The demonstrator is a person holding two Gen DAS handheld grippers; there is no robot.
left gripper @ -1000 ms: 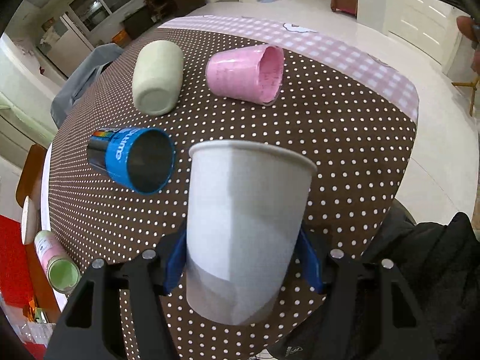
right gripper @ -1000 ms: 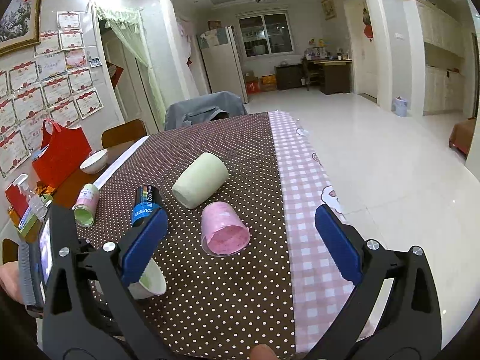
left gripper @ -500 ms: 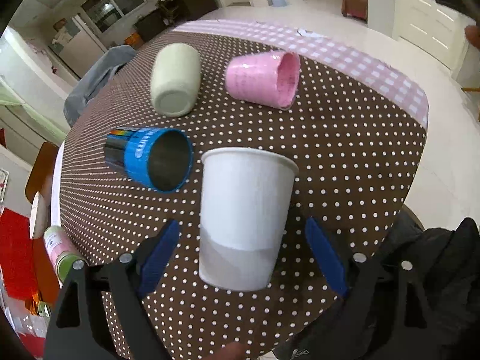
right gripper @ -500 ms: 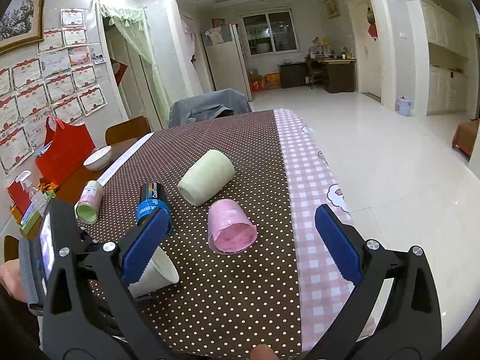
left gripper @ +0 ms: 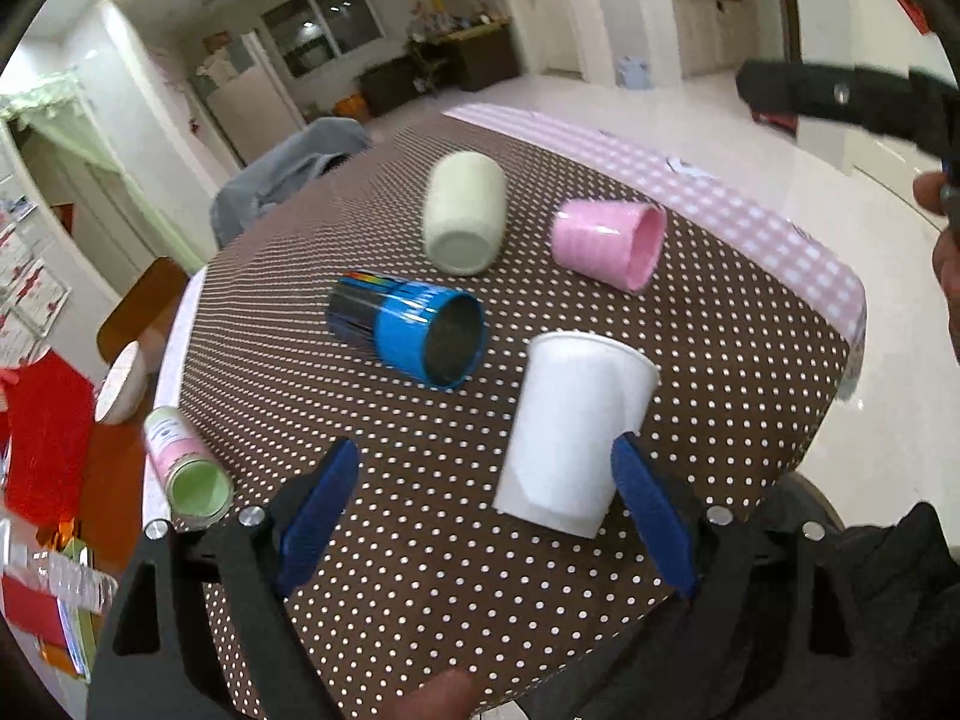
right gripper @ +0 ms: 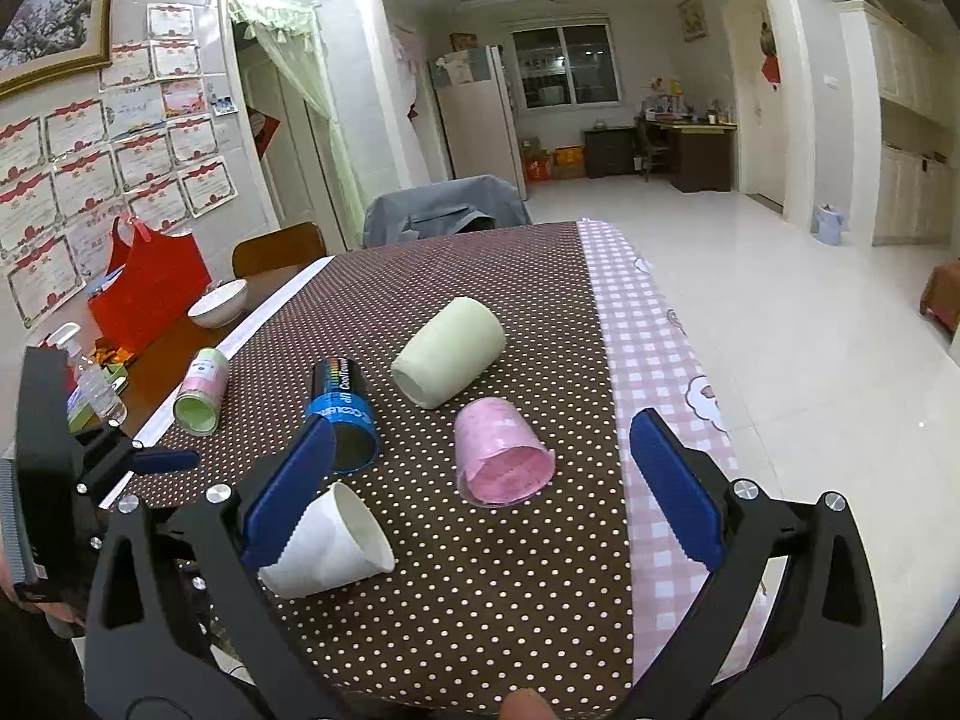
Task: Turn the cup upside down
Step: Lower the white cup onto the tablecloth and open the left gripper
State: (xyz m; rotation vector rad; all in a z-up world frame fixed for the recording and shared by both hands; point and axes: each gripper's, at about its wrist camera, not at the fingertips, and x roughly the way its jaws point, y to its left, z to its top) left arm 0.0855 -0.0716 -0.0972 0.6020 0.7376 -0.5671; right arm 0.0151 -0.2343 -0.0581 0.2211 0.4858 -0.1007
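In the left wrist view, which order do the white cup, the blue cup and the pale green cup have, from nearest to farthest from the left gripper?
1. white paper cup, beside the right finger of the left gripper.
2. blue cup, lying centre-left.
3. pale green cup, lying farthest back.

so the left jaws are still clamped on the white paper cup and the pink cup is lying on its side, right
Not quite. In the left wrist view the left gripper has its jaws open, apart from the white paper cup, which lies tipped on the dotted tablecloth. The pink cup is indeed on its side.
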